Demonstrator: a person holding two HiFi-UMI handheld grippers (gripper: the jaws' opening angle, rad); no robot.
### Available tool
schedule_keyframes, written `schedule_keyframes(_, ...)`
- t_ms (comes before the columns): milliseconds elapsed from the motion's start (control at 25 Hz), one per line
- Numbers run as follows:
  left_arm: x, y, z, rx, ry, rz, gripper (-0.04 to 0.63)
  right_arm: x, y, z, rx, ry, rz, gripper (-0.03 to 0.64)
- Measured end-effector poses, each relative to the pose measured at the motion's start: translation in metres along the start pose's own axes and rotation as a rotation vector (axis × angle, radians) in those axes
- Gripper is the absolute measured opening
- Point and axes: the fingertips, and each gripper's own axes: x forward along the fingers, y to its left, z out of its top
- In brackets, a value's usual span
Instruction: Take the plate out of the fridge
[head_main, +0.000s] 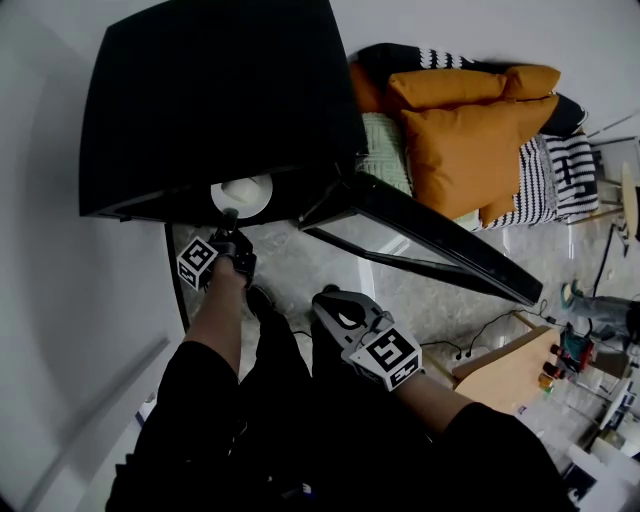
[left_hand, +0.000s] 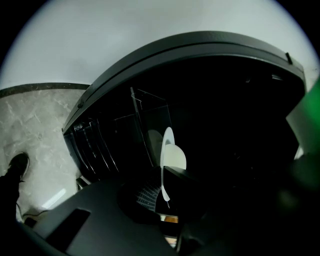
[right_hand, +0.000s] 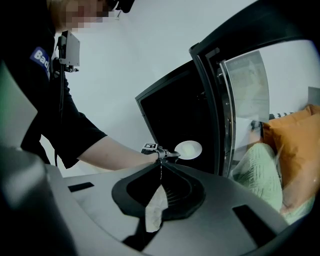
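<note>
We see the black fridge (head_main: 210, 100) at far left, its glass door (head_main: 430, 240) swung open to the right. Our right gripper (head_main: 335, 305) hangs nearer, jaws pressed together on nothing. Our left gripper (head_main: 230, 218) is at the fridge's mouth, jaws clamped on the rim of the white plate (head_main: 243, 193) just inside the opening.

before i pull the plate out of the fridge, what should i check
1. Left gripper closed on the rim of the plate: ok.
2. Fridge door wide open, out of the plate's way: ok.
3. Right gripper shut, empty, away from the fridge opening: ok.
4. Plate free of the shelves inside: cannot tell, the interior is too dark.
</note>
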Motion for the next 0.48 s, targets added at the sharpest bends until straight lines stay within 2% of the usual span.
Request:
schedule_keyframes(200, -0.012, 0.001, -0.004, -0.034, -0.014, -0.038, 0.015, 0.0, 0.003, 0.002, -0.015, -0.001, 0.008, 0.009)
schedule_keyframes(480, -0.031, 0.0, -0.009, -0.009, -0.008, -0.101, 0.014, -0.006, 0.008, 0.0, -0.028, 0.004, 0.015, 0.009)
